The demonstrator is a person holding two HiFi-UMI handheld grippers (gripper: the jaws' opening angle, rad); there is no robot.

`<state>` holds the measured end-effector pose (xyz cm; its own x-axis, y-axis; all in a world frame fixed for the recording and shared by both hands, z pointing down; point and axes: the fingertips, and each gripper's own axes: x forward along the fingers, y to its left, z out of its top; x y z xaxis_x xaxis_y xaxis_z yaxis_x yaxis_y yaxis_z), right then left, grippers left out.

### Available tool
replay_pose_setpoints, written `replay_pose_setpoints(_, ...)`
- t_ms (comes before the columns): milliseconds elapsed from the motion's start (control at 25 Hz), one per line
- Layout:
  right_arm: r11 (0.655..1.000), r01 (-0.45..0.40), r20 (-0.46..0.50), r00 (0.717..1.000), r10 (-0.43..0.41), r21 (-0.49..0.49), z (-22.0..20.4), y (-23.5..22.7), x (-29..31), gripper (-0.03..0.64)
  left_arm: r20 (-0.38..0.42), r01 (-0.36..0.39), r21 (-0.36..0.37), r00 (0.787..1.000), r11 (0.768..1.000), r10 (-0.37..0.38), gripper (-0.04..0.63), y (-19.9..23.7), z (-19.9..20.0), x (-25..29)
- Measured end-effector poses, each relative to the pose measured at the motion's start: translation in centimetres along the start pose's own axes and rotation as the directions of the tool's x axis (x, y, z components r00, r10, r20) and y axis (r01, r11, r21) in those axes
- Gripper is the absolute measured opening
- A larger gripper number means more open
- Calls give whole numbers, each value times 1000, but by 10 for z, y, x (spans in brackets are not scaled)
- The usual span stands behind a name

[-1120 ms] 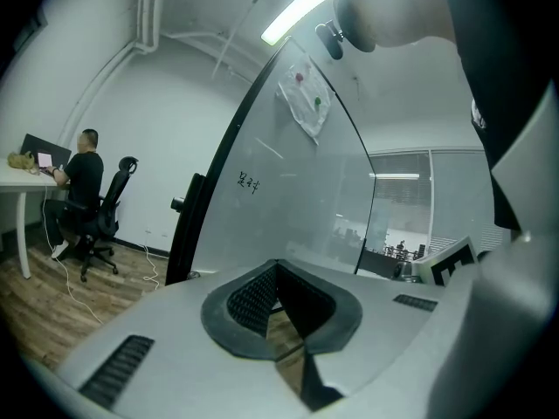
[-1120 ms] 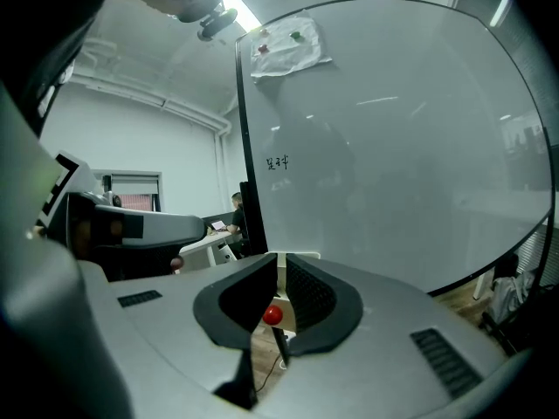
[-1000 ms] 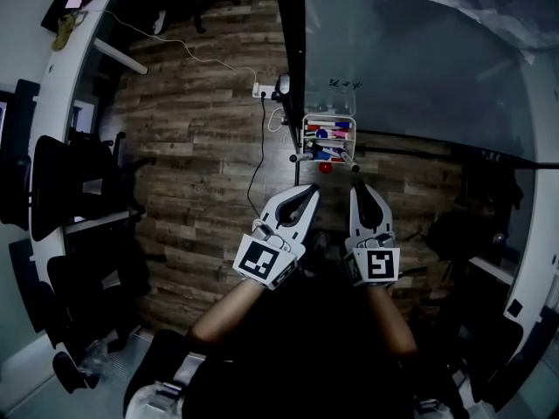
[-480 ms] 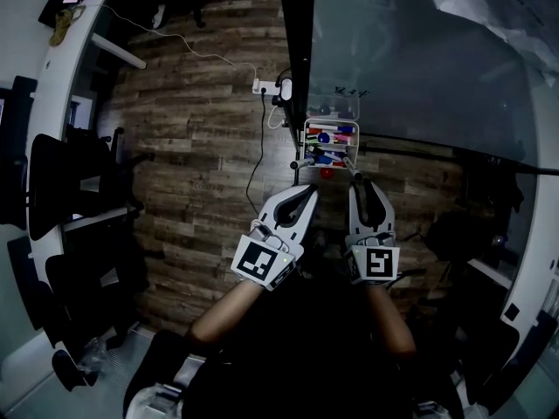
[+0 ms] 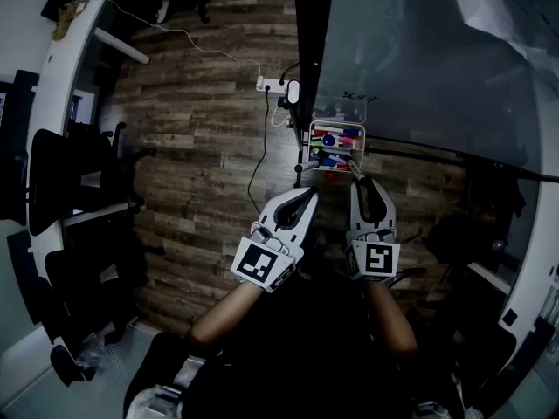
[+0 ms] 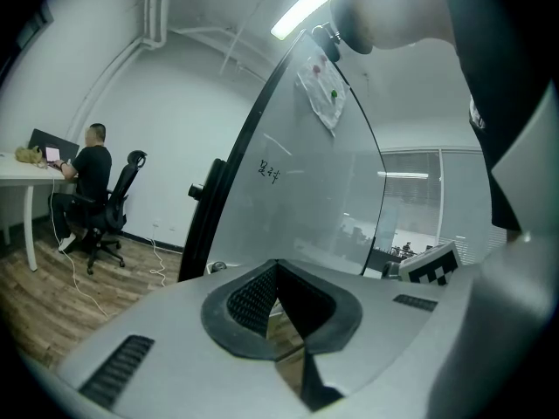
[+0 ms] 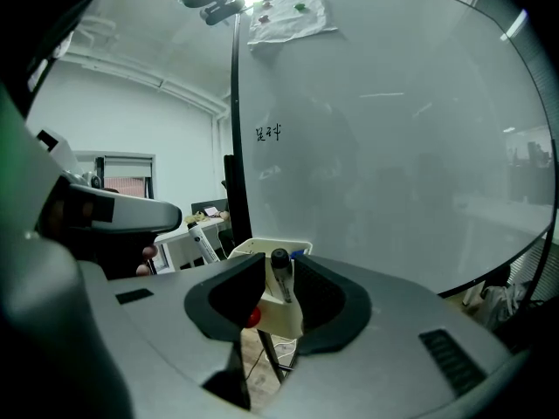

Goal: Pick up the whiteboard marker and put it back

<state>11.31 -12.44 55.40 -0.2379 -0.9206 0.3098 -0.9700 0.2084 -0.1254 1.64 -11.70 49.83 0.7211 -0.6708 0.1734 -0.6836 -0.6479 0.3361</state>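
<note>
- Right gripper (image 5: 359, 175) jaws have just been opening, now wide apart, not pressing anything.
- Whiteboard marker (image 7: 279, 273), black cap up, stands between them in white tray (image 7: 251, 245), centre frame, under whiteboard (image 7: 393, 129).
- Left gripper (image 6: 278, 273) jaws closed together, empty, lower left of tray in head view.

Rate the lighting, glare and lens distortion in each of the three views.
Head view: dim and underexposed, the floor planks bowed by the fisheye, the lower middle nearly black. Left gripper view: brighter, the ceiling light blown out, the whiteboard and its dark frame bent into an arc. Right gripper view: evenly lit, the whiteboard bulging round with faint reflections, black vignette in the corners.
</note>
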Motion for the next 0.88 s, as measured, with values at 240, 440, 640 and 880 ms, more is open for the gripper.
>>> replay_pose_setpoints(240,1000,9,18,1000,-9,-8,6,0,3,106,2,-2,3,1000,1000,2,8,2,-1,0)
replay_pose_setpoints(440,1000,27,33,999,-27,-6,9,-1,4,83,7,0,-10,1000,1000,1,8,3,3,0)
replay_pose_setpoints(640,999,40,10,999,-40,-26,4,-3,0,78,17,-2,6,1000,1000,2,8,4,1,-5)
replay_pose_setpoints(880,999,39,26,999,-38,-33,11,2,-4,78,30,-1,5,1000,1000,1,8,1,7,-9)
